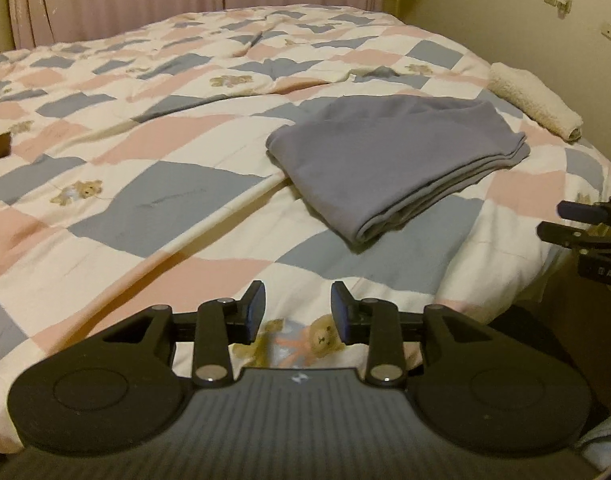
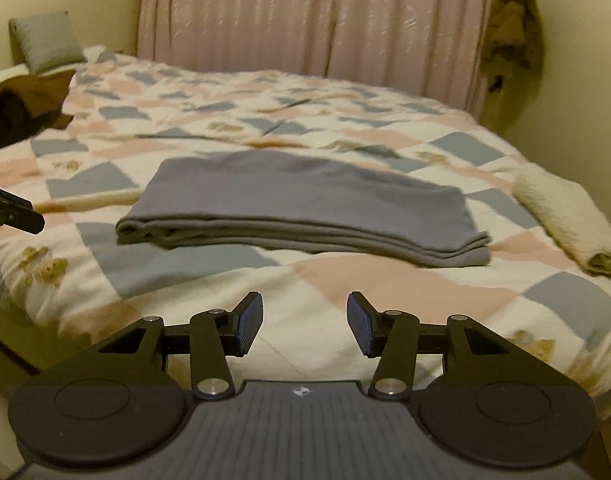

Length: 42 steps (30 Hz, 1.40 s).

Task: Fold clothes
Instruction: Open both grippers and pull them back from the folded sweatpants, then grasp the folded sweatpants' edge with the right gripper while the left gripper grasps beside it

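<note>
A grey garment (image 1: 389, 160) lies folded in a flat stack on the patchwork quilt (image 1: 153, 200), right of the middle in the left wrist view. The same grey garment (image 2: 301, 208) sits straight ahead in the right wrist view, its layered edges facing me. My left gripper (image 1: 298, 312) hovers over the bed's near edge, open and holding nothing, well short of the garment. My right gripper (image 2: 304, 322) is also open and holding nothing, a short way in front of the stack. The right gripper's fingers (image 1: 577, 220) show at the right edge of the left view.
A rolled cream towel (image 2: 565, 216) lies near the bed's right edge by the wall. Dark brown clothes (image 2: 21, 104) and a grey cushion (image 2: 45, 40) sit at the far left. Pink curtains (image 2: 313, 20) hang behind the bed. A brown cloth (image 2: 513, 28) hangs on the right wall.
</note>
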### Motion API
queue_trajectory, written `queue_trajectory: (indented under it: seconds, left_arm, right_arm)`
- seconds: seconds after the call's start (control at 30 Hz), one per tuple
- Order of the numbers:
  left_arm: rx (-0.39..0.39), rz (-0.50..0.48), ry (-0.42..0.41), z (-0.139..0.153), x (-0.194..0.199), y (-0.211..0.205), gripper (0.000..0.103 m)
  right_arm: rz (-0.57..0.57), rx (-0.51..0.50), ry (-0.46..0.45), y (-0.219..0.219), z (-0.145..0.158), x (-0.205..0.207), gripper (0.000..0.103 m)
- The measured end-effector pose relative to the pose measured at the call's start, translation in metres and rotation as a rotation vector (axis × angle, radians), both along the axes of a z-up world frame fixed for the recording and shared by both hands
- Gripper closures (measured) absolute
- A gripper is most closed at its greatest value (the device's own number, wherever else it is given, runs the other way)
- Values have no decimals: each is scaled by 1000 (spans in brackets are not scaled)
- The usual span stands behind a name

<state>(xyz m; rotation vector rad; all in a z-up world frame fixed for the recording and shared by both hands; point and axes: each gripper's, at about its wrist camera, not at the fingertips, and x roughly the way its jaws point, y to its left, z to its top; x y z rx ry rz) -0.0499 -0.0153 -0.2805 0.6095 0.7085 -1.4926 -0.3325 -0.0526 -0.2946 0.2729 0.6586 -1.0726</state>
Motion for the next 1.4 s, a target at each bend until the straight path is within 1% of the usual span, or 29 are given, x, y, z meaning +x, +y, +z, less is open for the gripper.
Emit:
queue_trajectory:
  seconds: [0.17,0.23,0.3,0.43,0.53,0.6,0.7,0.83,0.87,0.9,0.93,0.97,1.0,1.07,1.13,1.17,1.2,1.27,1.37,1.4]
  left_arm:
    - [14,15,66,-6,15,-18,70]
    - [20,22,92,-8,21,-26,70]
    - [34,29,101,-11,25,-33,70]
    - [50,40,122,-15,29,-43,70]
    - [42,39,134,-13,30,-51,69]
    - [37,42,158,-13,33,-57,69]
    - [41,61,214,-12,38,-70,69]
    - [55,105,319,-17,50,-93,68]
    - [60,124,349,-20,55,-99,68]
    - [68,145,376,-23,59,-106,68]
    - [73,164,404,-26,63,-113,68]
    - [75,180,433,-28,67,-119,68]
    - [75,194,463,-31,71,-125,68]
    - [75,217,521,-38,79,-138,67]
    - [81,236,557,-46,85,-150,64]
    - [82,239,560,-49,87,-156,64]
    - [82,243,562,-52,88,-162,64]
    - [82,246,563,-57,91,-173,63]
    - [69,226,574,-60,90,-186,64]
    - [68,220,572,-61,89,-189,66]
  right_arm:
    - [15,1,5,-8,-6,14,53]
    - [54,-22,29,-7,-8,25,53]
    - [99,-43,56,-5,-10,38,53]
    - [228,-106,130,-2,-17,77,53]
    - [347,-197,197,5,-23,111,49]
    - [419,-258,246,11,-29,132,46]
    - [502,-331,338,17,-44,160,43]
    - [561,-414,498,20,-74,188,42]
    - [569,-441,531,20,-81,193,43]
    - [567,-465,552,20,-85,196,50]
    - [561,-487,568,19,-88,199,55]
    - [555,-509,584,18,-91,201,70]
    - [547,-501,572,16,-90,201,80]
    - [527,-462,522,11,-84,198,80]
    - [518,-444,507,8,-83,197,80]
    - [515,-442,508,8,-83,197,79]
    - [512,-442,510,8,-85,199,73]
    - [507,-445,515,9,-87,201,67]
    - [505,-442,515,7,-89,205,66]
    - [503,-438,511,6,-89,206,66]
